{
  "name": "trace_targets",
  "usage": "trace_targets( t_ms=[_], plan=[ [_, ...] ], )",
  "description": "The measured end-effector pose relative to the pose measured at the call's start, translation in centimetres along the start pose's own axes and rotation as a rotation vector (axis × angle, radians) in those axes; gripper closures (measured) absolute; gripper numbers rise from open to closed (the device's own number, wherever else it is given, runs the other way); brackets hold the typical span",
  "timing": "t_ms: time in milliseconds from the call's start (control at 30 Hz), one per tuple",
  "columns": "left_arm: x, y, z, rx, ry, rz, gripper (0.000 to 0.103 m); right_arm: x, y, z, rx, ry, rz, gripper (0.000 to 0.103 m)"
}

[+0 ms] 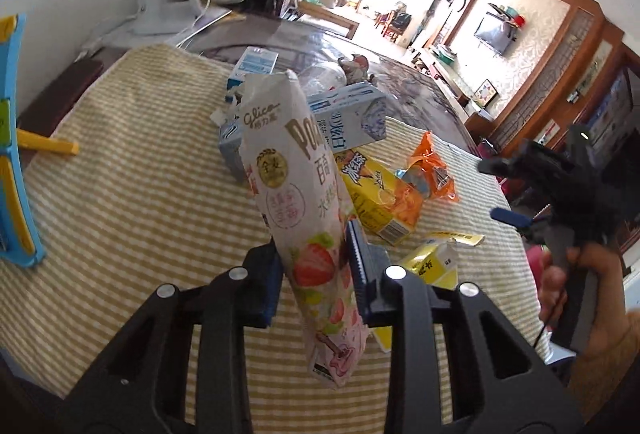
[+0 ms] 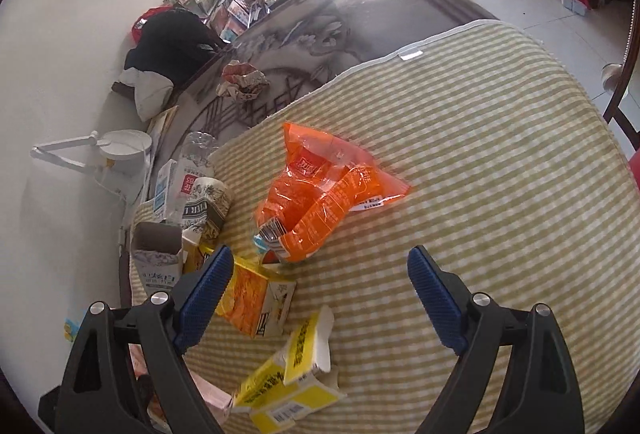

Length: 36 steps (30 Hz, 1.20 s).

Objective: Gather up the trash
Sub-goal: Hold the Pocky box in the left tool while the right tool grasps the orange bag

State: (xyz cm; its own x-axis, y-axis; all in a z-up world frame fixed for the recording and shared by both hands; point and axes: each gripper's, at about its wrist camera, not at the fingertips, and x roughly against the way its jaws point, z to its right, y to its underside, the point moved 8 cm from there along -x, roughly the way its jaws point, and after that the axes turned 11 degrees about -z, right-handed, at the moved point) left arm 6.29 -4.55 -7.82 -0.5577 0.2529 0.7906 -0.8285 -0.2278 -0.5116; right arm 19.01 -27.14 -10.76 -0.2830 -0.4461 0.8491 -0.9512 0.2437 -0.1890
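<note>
While our left gripper (image 1: 316, 270) pinches the Pocky wrapper (image 1: 298, 193) between its blue pads (image 1: 358, 266), we list the following on the tabletop, which is covered by a yellow-and-white striped cloth (image 1: 140, 169).

Item, held: Pocky wrapper, pale with strawberry print, tall and tilted, raised above the cloth in the left wrist view, its open torn end uppermost.

Item: blue-and-white carton (image 1: 352, 117), lying behind the wrapper; a second blue-and-white carton (image 1: 254, 63) farther back near the cloth's edge.

Item: yellow drink box (image 1: 380, 197), lying on the cloth just right of the wrapper, touching the orange plastic bag (image 1: 430, 171).

Item: small yellow carton (image 1: 430, 266), flattened, near the left gripper's right finger.

Our right gripper (image 2: 320, 294) is spread wide and holds nothing; it hangs over the cloth. Between and ahead of its fingers lie the orange plastic bag (image 2: 324, 189), crumpled, the yellow drink box (image 2: 256, 294) by the left pad, and the small yellow carton (image 2: 296, 370) nearest the camera.

Item: clear plastic bottle (image 2: 196, 161), lying at the cloth's far left edge beside cartons.

Item: crumpled paper (image 2: 242, 79), on the dark patterned surface beyond the cloth.
</note>
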Motion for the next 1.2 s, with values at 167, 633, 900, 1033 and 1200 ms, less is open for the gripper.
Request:
trace_targets(
  t_ms=[167, 633, 900, 1033, 1200],
  plan=[
    [-1.3, -0.3, -0.8, 0.030, 0.049, -0.019, 0.072, -3.4, -1.4, -0.8, -0.024, 0.044, -0.054, 0.017],
    [-6.3, 0.7, -4.0, 0.299, 0.207, -0.119, 0.050, -6.3, -2.5, -2.2, 0.037, 0.089, -0.062, 0.023],
    [-4.9, 0.6, -2.7, 0.204, 0.148, -0.081, 0.074, -2.9, -2.3, -5.4, 0.217, 0.113, 0.030, 0.048],
    [-2.6, 0.6, -1.5, 0.117, 0.071, -0.040, 0.076, 1.1, -0.6, -6.3, 0.271, 0.077, 0.106, 0.048],
    [-0.2, 0.5, 1.5, 0.015, 0.018, -0.008, 0.076, 5.6, 2.8, -6.4, 0.317, 0.031, 0.181, 0.048]
  ],
)
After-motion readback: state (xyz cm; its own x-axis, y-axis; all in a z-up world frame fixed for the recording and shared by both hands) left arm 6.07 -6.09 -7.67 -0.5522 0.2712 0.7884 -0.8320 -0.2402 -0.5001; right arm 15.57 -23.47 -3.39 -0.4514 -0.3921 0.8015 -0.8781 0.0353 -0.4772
